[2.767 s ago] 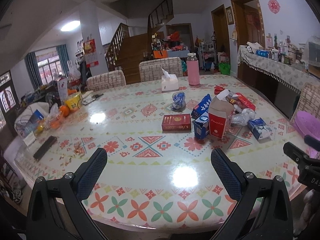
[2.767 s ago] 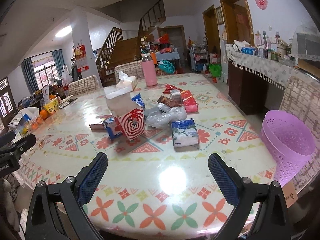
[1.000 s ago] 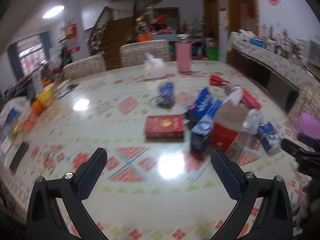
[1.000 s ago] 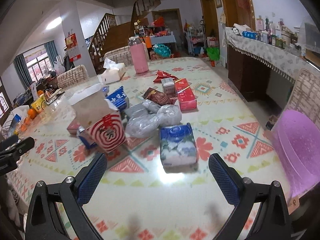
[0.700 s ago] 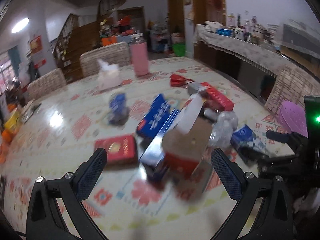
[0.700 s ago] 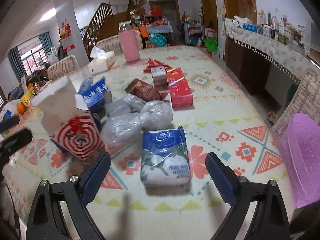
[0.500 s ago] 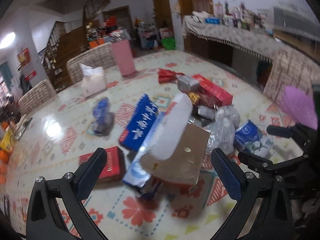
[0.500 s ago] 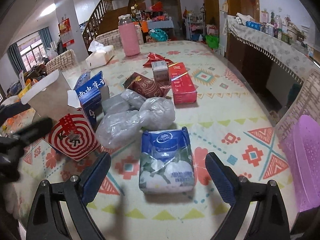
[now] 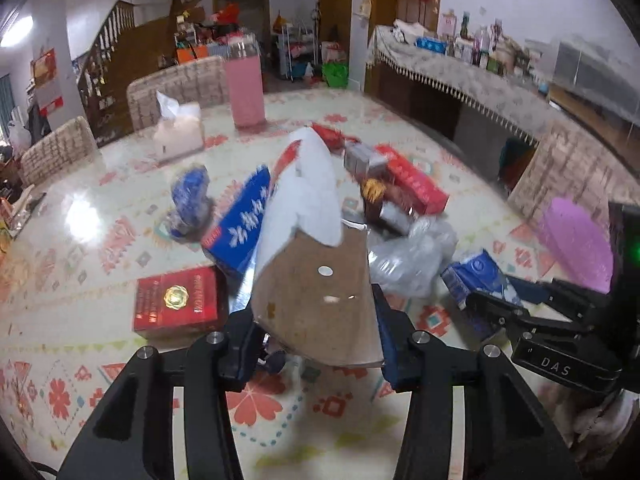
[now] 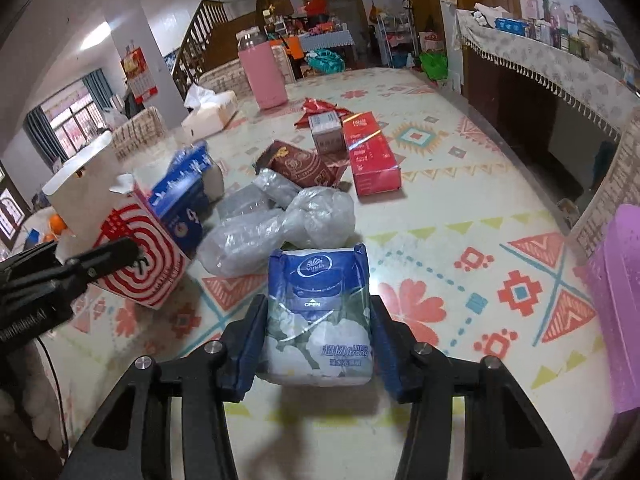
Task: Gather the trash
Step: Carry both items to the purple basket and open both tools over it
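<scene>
Left wrist view: the left hand-held gripper (image 9: 316, 344), whose jaws have just been closing, clamps the open red-and-white carton (image 9: 320, 300) by its brown flap, near a red box (image 9: 176, 306) on the desk (image 9: 60, 320). Right wrist view: the right hand-held gripper (image 10: 316, 344), jaws also just closing, squeezes the blue tissue pack (image 10: 320, 320) lying on the desk just before crumpled clear bags (image 10: 276, 232). A purple basket (image 10: 616, 300) stands off the desk's right edge.

One pink bottle (image 10: 262, 76), one white tissue box (image 10: 210, 114), one purple basket (image 10: 618, 304), two wicker chairs (image 9: 176, 88), one blue tissue pack (image 10: 320, 320)
</scene>
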Motion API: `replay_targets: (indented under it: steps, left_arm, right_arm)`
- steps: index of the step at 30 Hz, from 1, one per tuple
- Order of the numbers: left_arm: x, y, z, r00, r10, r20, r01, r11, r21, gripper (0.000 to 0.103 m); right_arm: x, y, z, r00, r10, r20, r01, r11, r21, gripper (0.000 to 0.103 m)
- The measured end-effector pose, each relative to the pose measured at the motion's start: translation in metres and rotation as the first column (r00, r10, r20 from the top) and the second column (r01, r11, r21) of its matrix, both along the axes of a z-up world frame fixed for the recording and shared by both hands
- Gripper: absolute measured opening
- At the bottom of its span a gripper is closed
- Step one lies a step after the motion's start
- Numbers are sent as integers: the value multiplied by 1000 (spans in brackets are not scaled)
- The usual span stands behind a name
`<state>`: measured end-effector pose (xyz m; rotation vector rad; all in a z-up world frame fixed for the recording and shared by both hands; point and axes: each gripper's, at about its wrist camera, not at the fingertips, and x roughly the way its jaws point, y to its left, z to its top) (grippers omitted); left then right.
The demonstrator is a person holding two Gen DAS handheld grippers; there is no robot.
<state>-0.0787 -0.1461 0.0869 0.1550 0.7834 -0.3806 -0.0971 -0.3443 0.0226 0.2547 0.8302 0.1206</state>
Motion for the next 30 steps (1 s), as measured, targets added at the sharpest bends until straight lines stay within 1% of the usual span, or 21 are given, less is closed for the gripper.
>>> replay_targets:
  steps: [2, 6, 9, 12, 16, 19, 22, 24, 26, 29, 30]
  left_arm:
    - [-10, -4, 13, 1000, -10, 28, 11, 1000, -17, 47]
    - [-24, -32, 37, 995, -84, 56, 86, 995, -41, 47]
    - [-30, -67, 44, 986, -161, 47, 164, 985, -58, 48]
    - [-30, -109, 46, 971, -240, 21, 240, 968, -71, 48]
    - [-36, -176, 46, 939, -344, 20, 345, 936, -64, 48]
    - [-37, -226, 44, 905, -425, -7, 423, 903, -81, 48]
    - [-36, -275, 39, 876, -481, -33, 477, 875, -87, 48]
    - [-32, -308, 33, 854, -517, -65, 511, 855, -91, 49]
    - [-30, -330, 25, 843, -531, -86, 524, 847, -89, 50]
    - [-28, -357, 17, 835, -541, -96, 536, 841, -79, 57]
    - [-27, -363, 14, 834, -541, -105, 537, 841, -71, 63]
  right_arm:
    - [-10, -6, 6, 999, -1, 33, 0, 1000, 30, 54]
    - [-33, -29, 22, 995, -39, 89, 34, 998, 61, 54]
    - [-52, -57, 33, 987, -96, 132, 87, 994, 71, 54]
    - [-72, -96, 41, 969, -189, 159, 179, 981, 76, 54]
    - [-99, -156, 42, 930, -330, 162, 323, 944, 67, 54]
    - [-118, -202, 38, 891, -430, 145, 426, 903, 59, 54]
    - [-132, -236, 35, 861, -491, 131, 489, 871, 46, 54]
    - [-140, -256, 31, 845, -521, 118, 520, 853, 42, 54]
    - [-142, -271, 28, 834, -542, 105, 541, 840, 37, 54]
    - [-146, -287, 21, 823, -562, 87, 561, 827, 39, 57]
    - [-146, -291, 20, 819, -568, 81, 566, 823, 43, 60]
